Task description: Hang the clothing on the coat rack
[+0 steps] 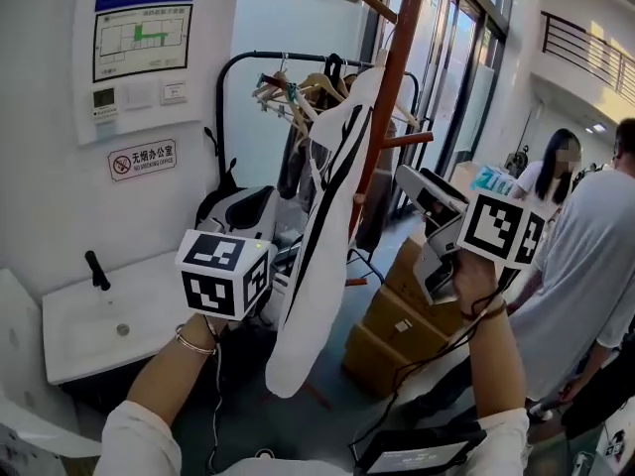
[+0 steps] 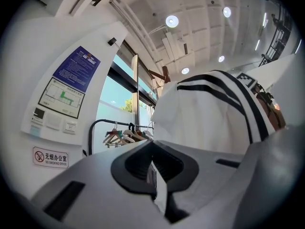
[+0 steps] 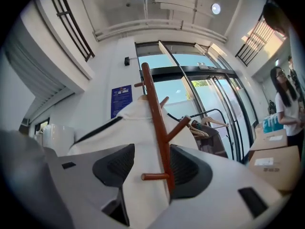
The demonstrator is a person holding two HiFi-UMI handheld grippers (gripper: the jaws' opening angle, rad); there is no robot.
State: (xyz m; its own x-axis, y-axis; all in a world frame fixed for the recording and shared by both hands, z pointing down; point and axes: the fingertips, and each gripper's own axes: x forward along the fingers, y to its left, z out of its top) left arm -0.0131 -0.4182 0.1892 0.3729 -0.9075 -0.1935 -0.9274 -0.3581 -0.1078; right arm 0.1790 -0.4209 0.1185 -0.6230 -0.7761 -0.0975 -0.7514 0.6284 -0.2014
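A soft white jacket (image 1: pixel 316 266) with black stripes is hanging limp against the round, reddish-brown wooden pole of a coat rack (image 1: pixel 382 107). The left gripper (image 2: pixel 153 173) is pinching a fold of its cloth between closed jaws. The right gripper (image 3: pixel 152 167) is hovering with its jaws apart, holding nothing. Cardboard boxes (image 1: pixel 392 325) are sitting near the rack.

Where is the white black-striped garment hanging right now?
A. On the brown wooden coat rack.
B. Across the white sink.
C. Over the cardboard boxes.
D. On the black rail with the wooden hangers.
A: the garment hangs from high on the coat rack, down along its pole, with the left tool shut on a fold of it.
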